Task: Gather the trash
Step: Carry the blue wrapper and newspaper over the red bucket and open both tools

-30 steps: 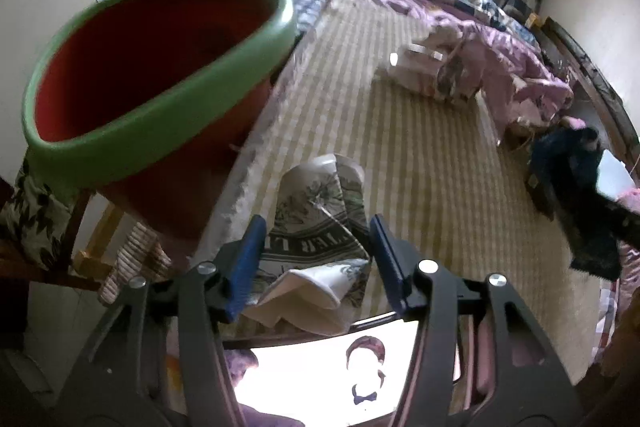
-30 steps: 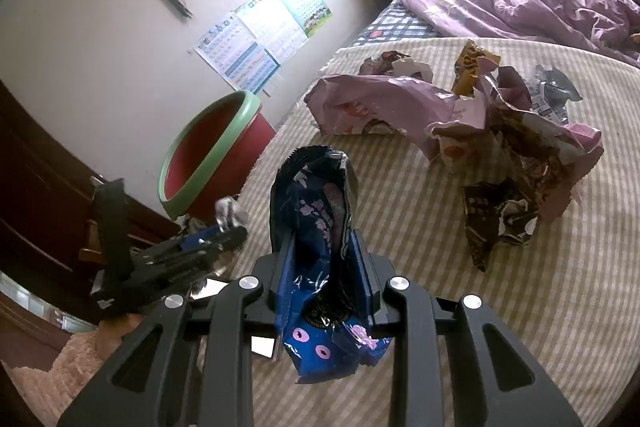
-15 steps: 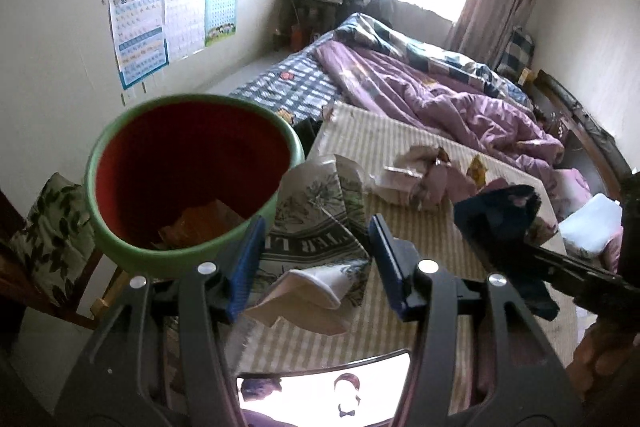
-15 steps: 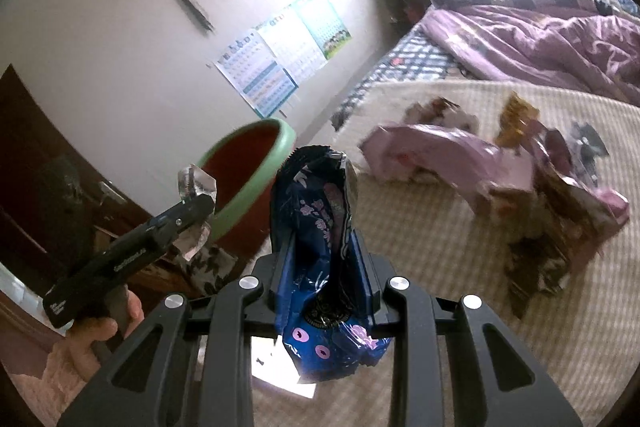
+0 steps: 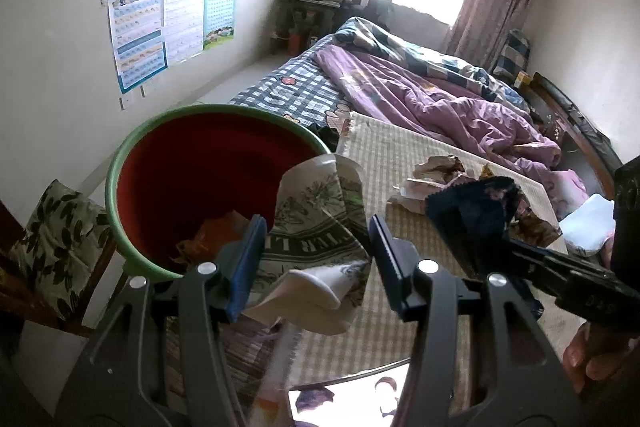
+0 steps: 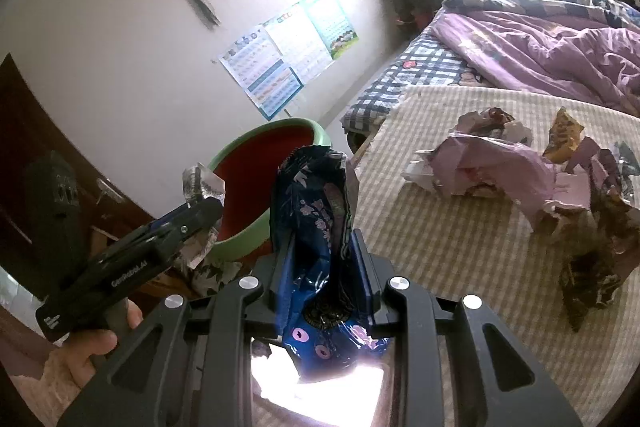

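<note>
Room: we work in a bedroom, with charts point(image 5: 172, 27) on the wall ahead-left of our tongs and a bright window beyond the bed.
Surface: a beige checked mat point(image 5: 404, 163) lies under and ahead of both tongs; a purple quilt point(image 5: 432, 99) is bunched at its far end.
Bin: we see the red basin with a green rim point(image 5: 120, 163) just ahead-left of our left tongs, resting on a leaf-print chair point(image 5: 52, 227); orange scraps point(image 5: 216, 231) lie in its bottom.
Left tongs point(image 5: 316, 255): we hold a crumpled grey-and-white printed wrapper point(image 5: 320, 219) between the blue pads, the jaws at middling width, pressed on either side of it. Its upper part stands level with the basin's near rim.
Right tongs point(image 6: 322, 259): we have them clamped narrow on a dark blue flowered packet point(image 6: 316, 223), which stands upright out of the jaws. The basin sits just beyond and left of it.
Tongs together: in the right wrist view our left tongs sit left of the packet, near the basin's rim.
Remaining trash: a heap of pink, yellow and brown wrappers point(image 6: 520, 167) lies on the mat, well ahead-right of our right tongs.
</note>
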`<action>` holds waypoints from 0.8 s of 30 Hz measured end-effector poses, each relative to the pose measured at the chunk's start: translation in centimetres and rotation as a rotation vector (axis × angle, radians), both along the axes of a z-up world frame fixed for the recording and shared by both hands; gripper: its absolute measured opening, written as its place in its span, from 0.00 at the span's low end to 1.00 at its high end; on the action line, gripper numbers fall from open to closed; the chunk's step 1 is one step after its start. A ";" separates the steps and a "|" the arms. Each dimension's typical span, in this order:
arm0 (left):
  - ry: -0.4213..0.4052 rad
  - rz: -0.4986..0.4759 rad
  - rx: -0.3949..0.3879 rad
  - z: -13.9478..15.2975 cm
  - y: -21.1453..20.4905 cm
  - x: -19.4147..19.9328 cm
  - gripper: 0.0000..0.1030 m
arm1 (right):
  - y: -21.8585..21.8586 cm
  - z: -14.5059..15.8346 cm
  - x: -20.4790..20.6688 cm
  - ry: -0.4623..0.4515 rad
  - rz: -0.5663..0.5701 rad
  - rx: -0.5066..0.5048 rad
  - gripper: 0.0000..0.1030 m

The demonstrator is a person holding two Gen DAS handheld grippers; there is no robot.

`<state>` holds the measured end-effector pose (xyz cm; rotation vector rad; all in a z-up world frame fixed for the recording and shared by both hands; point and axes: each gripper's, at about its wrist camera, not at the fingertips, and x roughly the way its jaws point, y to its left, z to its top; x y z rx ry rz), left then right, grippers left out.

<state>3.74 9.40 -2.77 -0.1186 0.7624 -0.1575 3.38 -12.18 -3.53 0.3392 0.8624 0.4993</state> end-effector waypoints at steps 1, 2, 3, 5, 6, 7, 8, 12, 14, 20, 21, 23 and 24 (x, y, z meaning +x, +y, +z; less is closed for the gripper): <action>0.002 -0.005 -0.002 0.0 0.5 0.2 0.50 | 0.3 0.0 0.0 0.000 -0.006 0.000 0.27; 0.003 -0.007 -0.003 -0.1 0.7 0.2 0.50 | 0.6 -0.1 -0.1 0.001 -0.011 0.000 0.27; 0.003 -0.010 -0.004 -0.1 1.0 0.3 0.50 | 0.9 -0.1 -0.2 0.001 -0.014 0.000 0.27; 0.003 -0.018 -0.005 -0.2 1.8 0.6 0.50 | 1.3 -0.1 -0.3 0.000 -0.021 -0.001 0.27; 0.004 -0.021 -0.005 -0.2 2.1 0.7 0.50 | 1.7 -0.1 -0.2 0.001 -0.025 -0.002 0.27; 0.004 -0.024 -0.005 -0.3 2.5 0.8 0.50 | 2.2 0.0 -0.2 0.000 -0.029 -0.003 0.27; 0.004 -0.026 -0.007 -0.3 2.9 0.9 0.50 | 2.6 0.0 -0.1 -0.001 -0.032 -0.004 0.27; 0.004 -0.028 -0.008 -0.3 3.4 1.2 0.50 | 3.7 0.3 0.0 -0.008 -0.042 -0.014 0.27; 0.008 -0.031 -0.009 -0.4 4.1 1.5 0.50 | 4.4 0.4 0.2 -0.012 -0.045 -0.019 0.27; 0.034 -0.024 0.000 -1.8 5.9 2.6 0.50 | 6.7 0.6 1.8 -0.006 -0.036 -0.022 0.27; 0.040 -0.021 -0.005 -2.0 6.2 2.7 0.50 | 6.9 0.6 2.2 -0.004 -0.032 -0.019 0.27; 0.050 -0.008 -0.015 -2.4 7.0 3.0 0.50 | 8.0 0.7 2.9 -0.005 -0.024 -0.021 0.27; 0.053 -0.003 -0.013 -2.6 7.3 3.2 0.50 | 8.4 0.7 3.2 -0.007 -0.021 -0.023 0.27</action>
